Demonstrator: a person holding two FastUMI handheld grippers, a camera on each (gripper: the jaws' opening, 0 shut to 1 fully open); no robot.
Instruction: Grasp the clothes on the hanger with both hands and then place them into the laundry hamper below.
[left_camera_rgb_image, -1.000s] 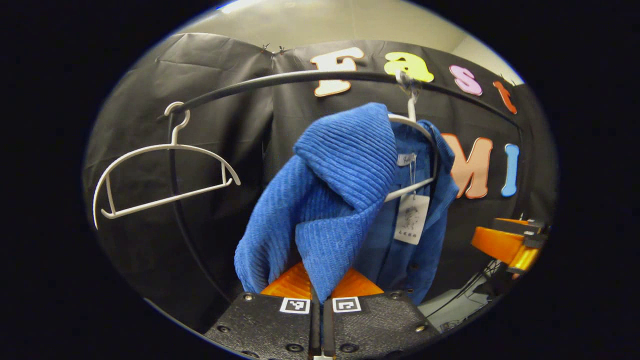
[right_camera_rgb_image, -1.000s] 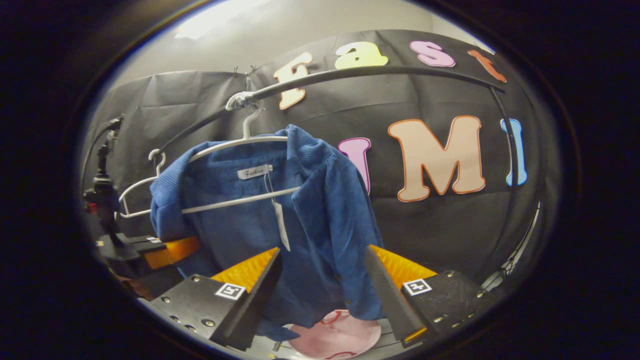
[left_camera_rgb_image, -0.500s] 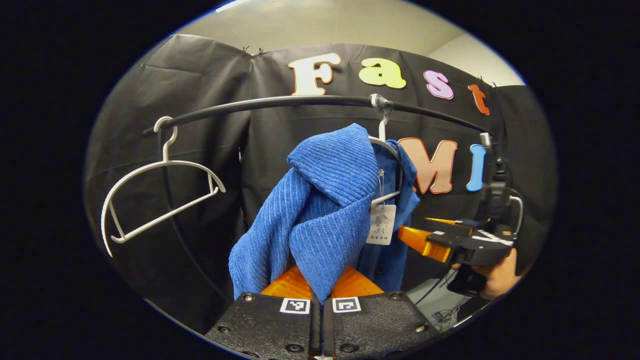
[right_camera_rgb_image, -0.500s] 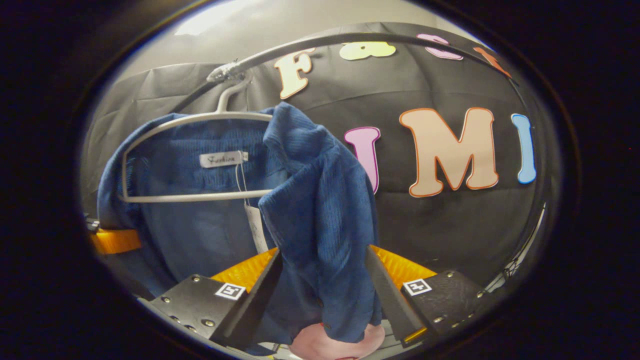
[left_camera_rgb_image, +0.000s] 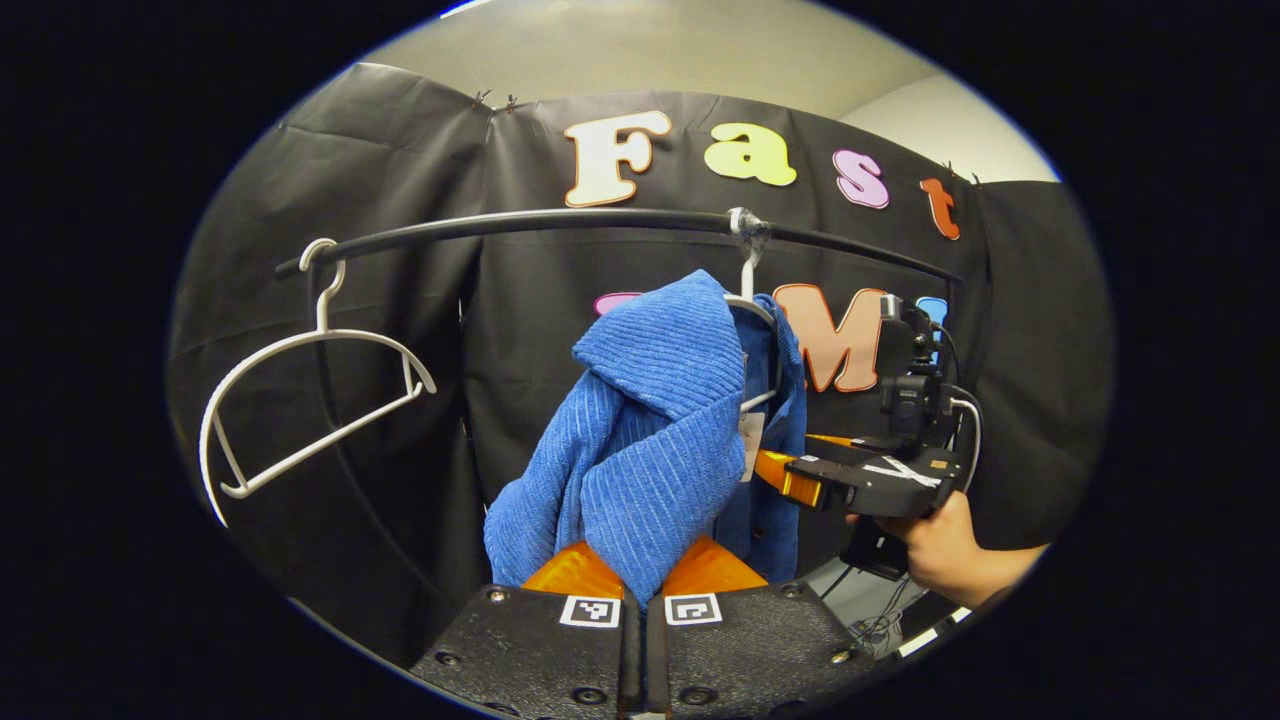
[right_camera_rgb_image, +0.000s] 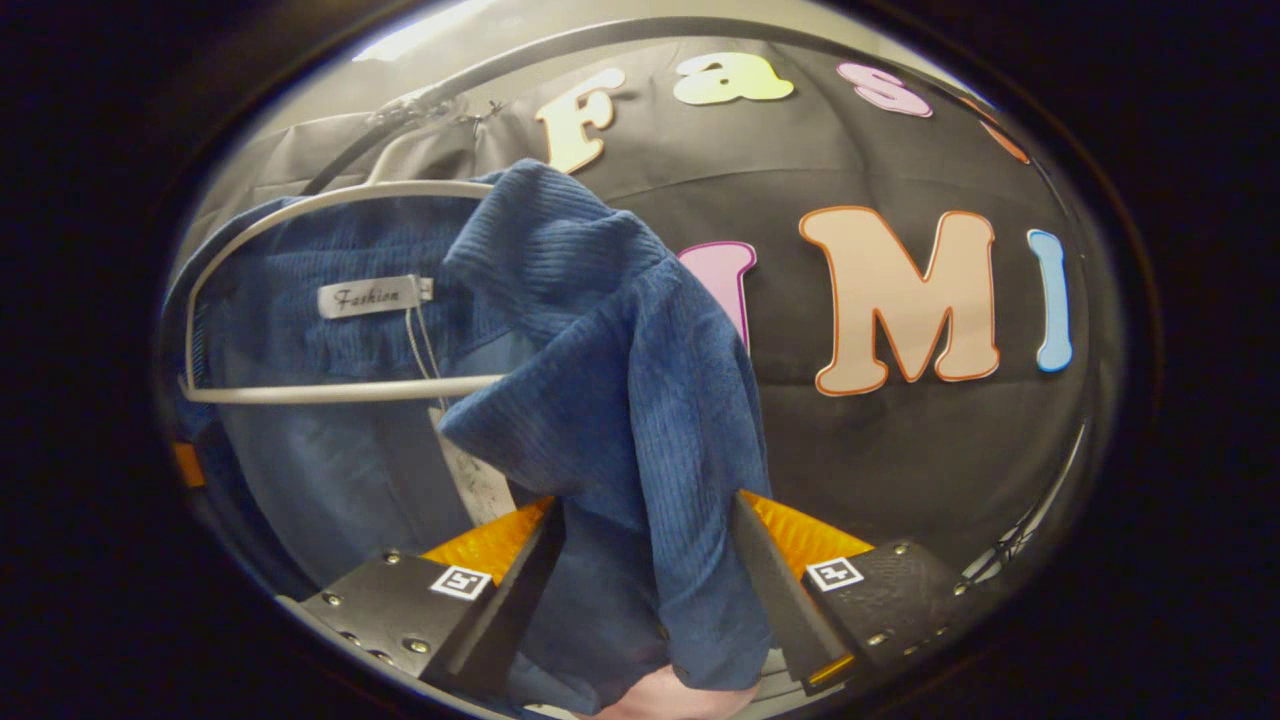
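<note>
Blue garment (left_camera_rgb_image: 660, 440) pinched by left hand-held gripper (left_camera_rgb_image: 643, 590) — right hand-held gripper (right_camera_rgb_image: 645, 560) agape

Light comes from above: the pale ceiling (left_camera_rgb_image: 640, 50) is the brightest patch in both views, with soft glare at its top edge in the right gripper view. In the left gripper view the garment (left_camera_rgb_image: 650, 420) is evenly lit and sharp, its ribs crisp; in the right gripper view the garment (right_camera_rgb_image: 620, 400) is dimmer, with deep shadow inside it under the hanger (right_camera_rgb_image: 330, 390). The fisheye bows the rail (left_camera_rgb_image: 560, 222) into an arc, and detail softens and darkens toward the rims.
</note>
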